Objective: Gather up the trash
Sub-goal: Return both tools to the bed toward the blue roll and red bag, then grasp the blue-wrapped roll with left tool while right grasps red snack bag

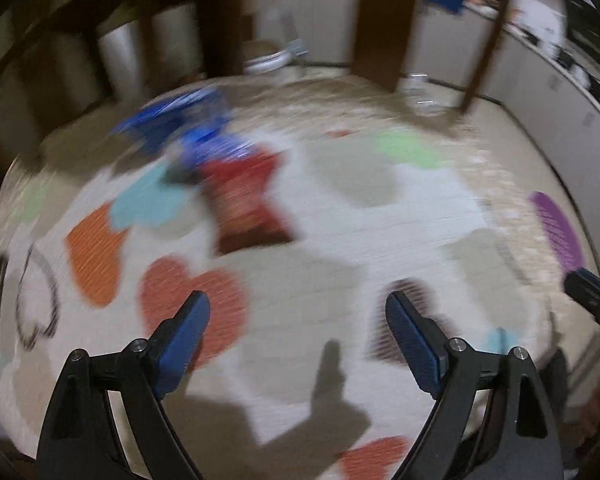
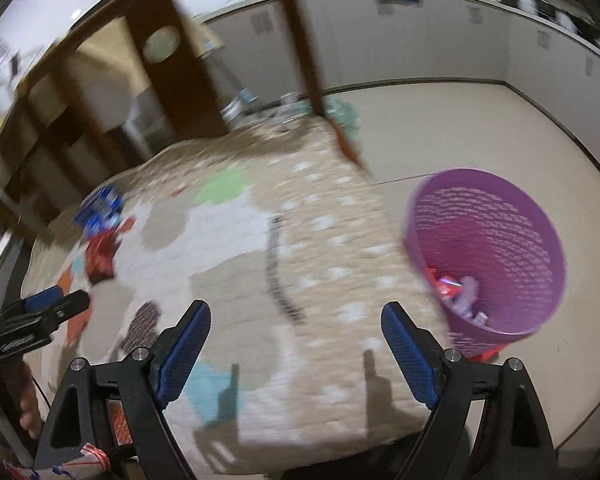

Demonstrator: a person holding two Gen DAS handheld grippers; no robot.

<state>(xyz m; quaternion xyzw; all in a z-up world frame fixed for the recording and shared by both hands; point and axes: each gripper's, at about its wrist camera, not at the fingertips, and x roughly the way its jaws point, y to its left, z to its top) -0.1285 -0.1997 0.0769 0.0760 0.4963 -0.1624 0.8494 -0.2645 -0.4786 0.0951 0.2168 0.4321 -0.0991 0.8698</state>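
Left gripper (image 1: 298,312): jaws spread wide, nothing between them; black angular arms, ribbed blue pads (image 1: 182,344) facing inward; also seen from the right wrist view as a black and blue tip at the left edge.
Right gripper (image 2: 296,322): likewise wide apart and empty; same black frame, same ridged blue pads (image 2: 410,360); its tip also seen at the right edge of the left wrist view.
Rug (image 1: 300,208): woven, ribbed surface, pale ground with flat colour patches: orange, rust red, teal, green, grey-beige; a speckled tan border along its far edge.
Red wrapper (image 1: 246,204): glossy crinkled packet, pinched in the middle, lying flat on the rug well ahead of the left gripper; blurred.
Blue wrappers (image 1: 188,128): shiny crumpled packets just beyond the red one, touching or overlapping it; too smeared to count.
Purple basket (image 2: 488,256): round plastic bin, tapered walls pierced with rows of small slots, standing at the rug's right edge, partly on the smooth pale floor (image 2: 480,128); just beside the right gripper's right finger.
Basket contents (image 2: 458,290): crumpled red and pale wrappers at the bottom.
Furniture legs (image 2: 300,36): dark brown wood, straight and slim, standing at the rug's far side.
Wall (image 2: 400,44): pale panelled surface with a dark baseboard.
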